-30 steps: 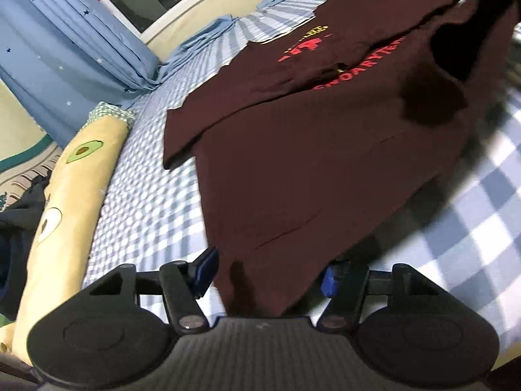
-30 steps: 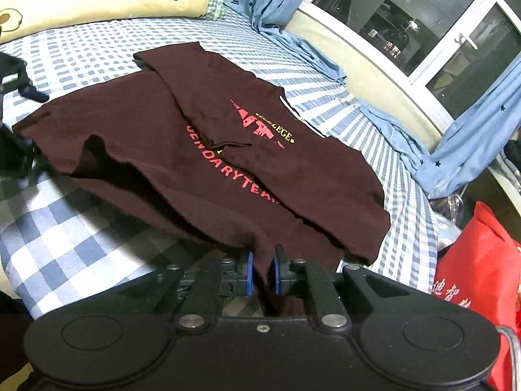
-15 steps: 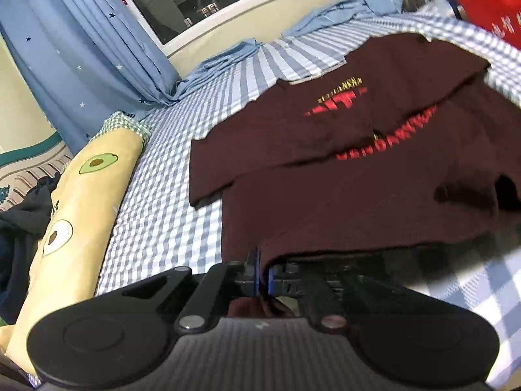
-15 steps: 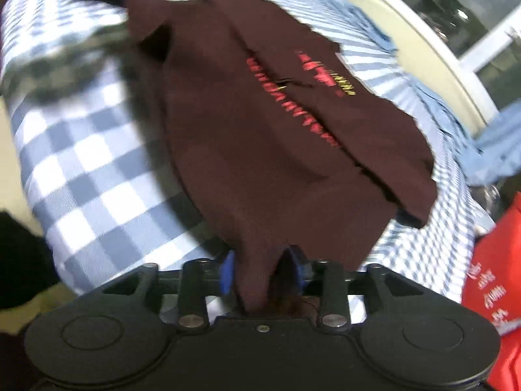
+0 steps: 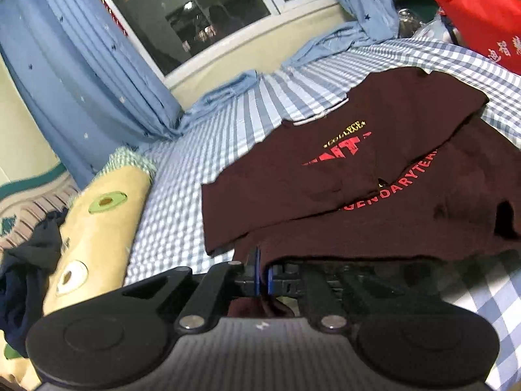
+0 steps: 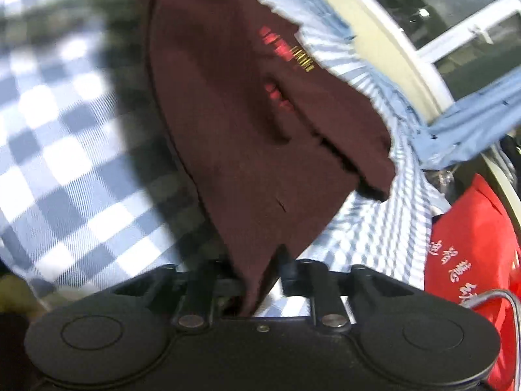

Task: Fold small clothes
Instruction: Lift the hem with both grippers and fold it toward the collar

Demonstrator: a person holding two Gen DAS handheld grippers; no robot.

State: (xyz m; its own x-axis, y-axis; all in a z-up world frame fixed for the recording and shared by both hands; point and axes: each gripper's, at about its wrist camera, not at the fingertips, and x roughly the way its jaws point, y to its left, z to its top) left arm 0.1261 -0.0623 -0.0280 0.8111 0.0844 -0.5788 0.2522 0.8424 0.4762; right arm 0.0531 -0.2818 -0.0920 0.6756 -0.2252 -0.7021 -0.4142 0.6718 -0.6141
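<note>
A dark maroon T-shirt (image 5: 374, 195) with red and yellow lettering lies on the blue checked bed sheet (image 5: 202, 176), both sleeves folded in over the chest. My left gripper (image 5: 261, 275) is shut on the shirt's hem at its near left corner and holds it just above the sheet. In the right wrist view the same shirt (image 6: 247, 123) hangs stretched away from my right gripper (image 6: 260, 277), whose jaws stand partly apart with the hem's cloth between them. That view is blurred by motion.
A yellow avocado-print bolster (image 5: 97, 234) and dark clothes (image 5: 22, 270) lie to the left. Blue curtains (image 5: 75, 65) and a window (image 5: 202, 16) stand behind the bed. A red bag (image 6: 472, 260) sits at the bed's right side, also in the left wrist view (image 5: 482, 9).
My left gripper closed on the hem and lifted it. My right gripper's jaws spread apart and it swung, raising the right corner; the shirt's lower part has come off the sheet.
</note>
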